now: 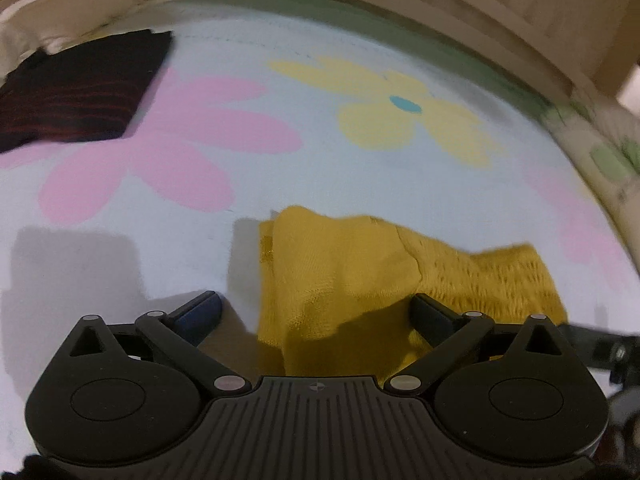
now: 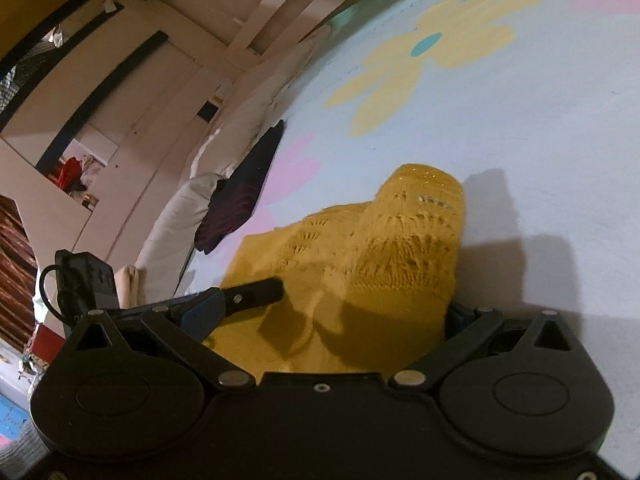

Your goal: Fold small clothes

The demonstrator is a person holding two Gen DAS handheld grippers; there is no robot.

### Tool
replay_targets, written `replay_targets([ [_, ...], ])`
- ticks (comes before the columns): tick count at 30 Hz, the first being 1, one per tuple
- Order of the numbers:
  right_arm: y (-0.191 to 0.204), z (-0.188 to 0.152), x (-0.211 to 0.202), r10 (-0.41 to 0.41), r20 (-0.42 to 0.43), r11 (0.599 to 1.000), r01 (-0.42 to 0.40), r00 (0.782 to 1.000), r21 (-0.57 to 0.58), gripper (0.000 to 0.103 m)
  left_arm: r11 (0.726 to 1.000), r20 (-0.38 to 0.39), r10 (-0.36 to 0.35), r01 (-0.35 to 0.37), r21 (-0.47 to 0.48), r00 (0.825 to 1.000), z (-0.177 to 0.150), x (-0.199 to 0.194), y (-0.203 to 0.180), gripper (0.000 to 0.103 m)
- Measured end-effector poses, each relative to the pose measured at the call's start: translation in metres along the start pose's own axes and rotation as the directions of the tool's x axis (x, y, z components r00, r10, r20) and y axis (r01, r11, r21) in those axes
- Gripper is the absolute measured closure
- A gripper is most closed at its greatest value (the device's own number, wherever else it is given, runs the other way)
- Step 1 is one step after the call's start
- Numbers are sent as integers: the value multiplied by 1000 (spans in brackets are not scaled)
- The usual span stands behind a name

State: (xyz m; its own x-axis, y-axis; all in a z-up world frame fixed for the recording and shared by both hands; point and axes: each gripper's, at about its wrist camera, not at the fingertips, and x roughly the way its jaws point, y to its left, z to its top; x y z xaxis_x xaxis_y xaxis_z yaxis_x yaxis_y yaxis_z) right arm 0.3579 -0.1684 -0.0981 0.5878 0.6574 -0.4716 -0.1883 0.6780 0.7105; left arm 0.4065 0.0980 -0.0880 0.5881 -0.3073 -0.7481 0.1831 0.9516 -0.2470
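1. Pale blue bedding [image 1: 360, 184] printed with big pink and yellow flowers fills both views; cream woodwork curves along the top of the left wrist frame, and a room with dark-trimmed cupboards takes the upper left of the right wrist frame.

2. Left gripper [image 1: 316, 308] is spread wide at the bottom centre of its frame, gripping nothing; the yellow knitted garment [image 1: 360, 276] lies between and just ahead of its fingers, one fingertip over the cloth and the other over bare sheet.

3. Right gripper [image 2: 332, 312] is likewise released; its left finger shows at lower left, its right one mostly hidden by the bunched knit [image 2: 372, 260] that rises into the centre of the frame; the black bar lying across the cloth at lower left seems to be part of the other tool.

4. Farther out, a dark striped cloth [image 1: 76, 88] sits flat and squared in the upper left of the left wrist frame, against white pillows [image 2: 188, 208] in the right wrist view; it looks already folded.

5. Judging by this, one piece appears finished; the yellow one is rumpled, perhaps partly doubled over, with its folding mostly left to do.
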Motion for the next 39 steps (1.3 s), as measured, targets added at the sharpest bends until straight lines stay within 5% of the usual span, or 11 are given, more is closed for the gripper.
replay_targets([
  [3,4,0,1,-33,-2,999,33,999,12,4,1000,-2,21,-21,4,1000,-1,-3,-4,7],
  [4,4,-1,0,-45,-4,999,45,999,18,21,1000,9,18,-18,8,1000,-2,-6,-5,27],
  [5,4,-1,3,-65,-9,998,65,998,23,35,1000,27,-18,18,9,999,-3,-8,-7,59],
  [6,4,-1,2,-98,-5,995,98,995,19,63,997,17,-76,77,-19,997,-3,-8,-6,67],
  [8,6,-3,-4,-90,4,996,90,996,19,64,997,29,-46,48,-57,999,-2,-13,-15,82],
  [25,128,-27,-153,-61,153,978,90,986,-186,67,981,205,-188,174,86,960,-33,-182,-104,86],
  [32,153,-69,-204,-38,167,989,61,985,-138,67,968,178,-233,209,142,956,-74,-231,-126,86],
  [39,140,-104,-207,10,116,999,-5,993,-48,67,966,100,-222,204,157,970,-96,-215,-126,86],
])
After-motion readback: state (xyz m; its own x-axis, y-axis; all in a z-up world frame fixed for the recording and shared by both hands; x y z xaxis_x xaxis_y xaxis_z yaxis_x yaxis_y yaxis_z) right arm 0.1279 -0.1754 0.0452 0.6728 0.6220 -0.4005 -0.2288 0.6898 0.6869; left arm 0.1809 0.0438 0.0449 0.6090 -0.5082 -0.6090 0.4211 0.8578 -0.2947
